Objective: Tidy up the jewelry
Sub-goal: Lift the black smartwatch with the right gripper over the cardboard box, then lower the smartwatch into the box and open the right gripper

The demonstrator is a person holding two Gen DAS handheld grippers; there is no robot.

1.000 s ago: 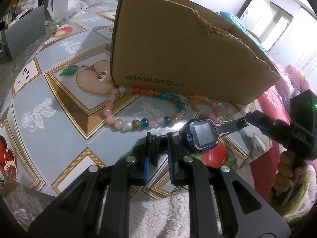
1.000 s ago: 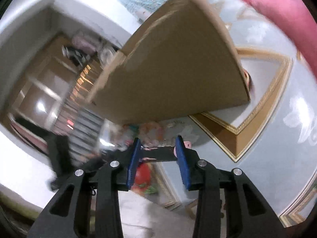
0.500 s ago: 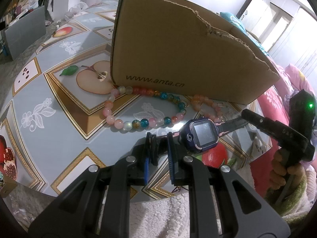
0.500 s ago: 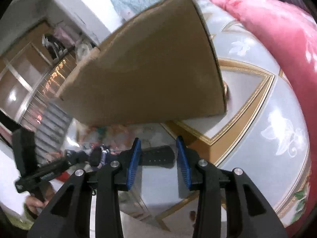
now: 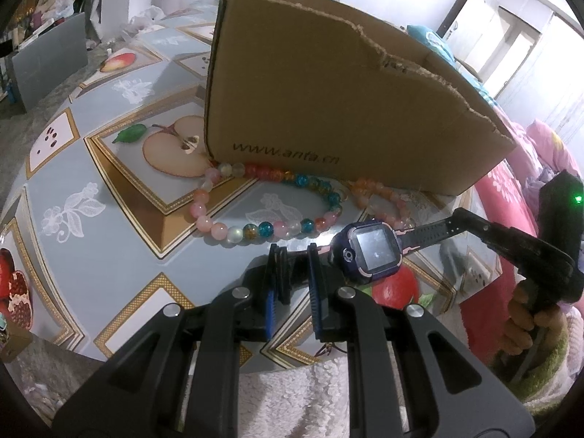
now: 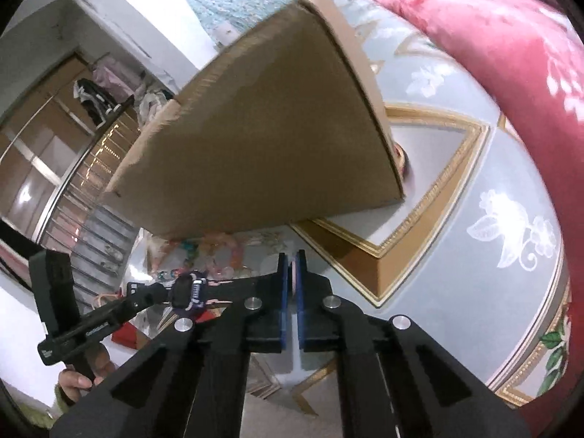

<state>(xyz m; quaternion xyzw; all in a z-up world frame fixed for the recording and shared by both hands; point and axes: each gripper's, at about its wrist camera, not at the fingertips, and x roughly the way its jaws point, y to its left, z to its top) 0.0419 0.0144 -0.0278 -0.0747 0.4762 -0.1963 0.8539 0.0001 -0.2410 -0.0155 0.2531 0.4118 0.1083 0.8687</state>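
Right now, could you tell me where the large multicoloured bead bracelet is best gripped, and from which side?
Probably its near-left arc: the multicoloured bracelet lies flat, so come from above, on the side away from the cardboard box. Its far arc sits against the box wall, and its right end crowds the pink bracelet and the watch.

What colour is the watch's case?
Dark blue-purple with pink trim; the watch shows best in the left wrist view.
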